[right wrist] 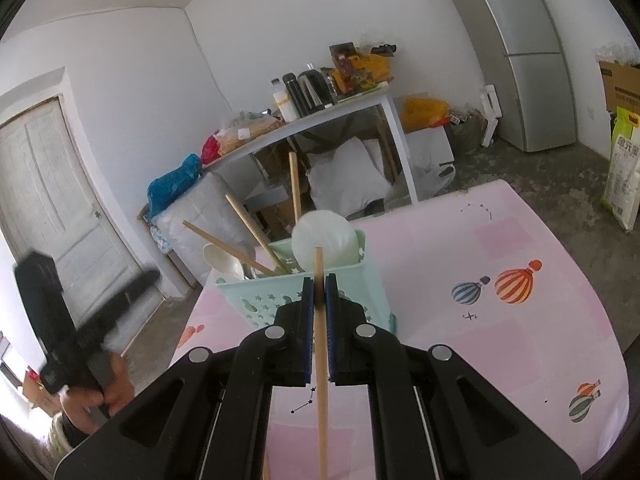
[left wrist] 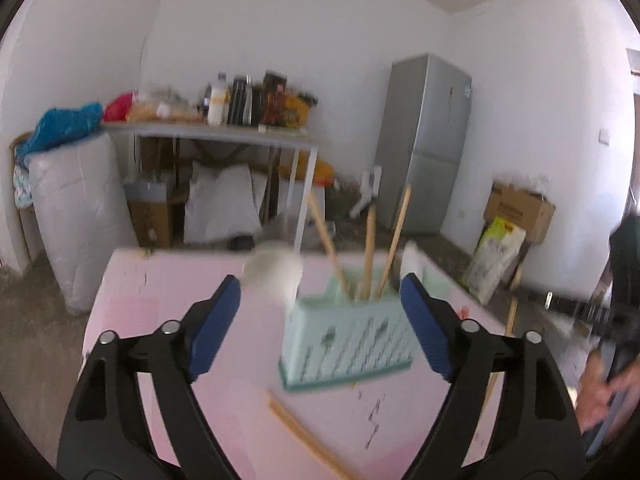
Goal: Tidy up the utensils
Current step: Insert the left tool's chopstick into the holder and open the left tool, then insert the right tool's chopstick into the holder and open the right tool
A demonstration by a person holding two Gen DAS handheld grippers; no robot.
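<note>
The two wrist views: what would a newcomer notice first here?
First, the mint-green plastic utensil basket standing on the pink patterned table, with wooden chopsticks sticking up from it beside a white round spoon. Next, the right tool shut on one thin wooden chopstick just before the basket.

Soft, even daylight; one view smeared, one crisp.

We see motion blur over the left wrist view, worst on the green basket [left wrist: 348, 340] just ahead of the gripper; the right wrist view stays sharp. Both bend hard at the edges, with black corners and only faint shadows.
</note>
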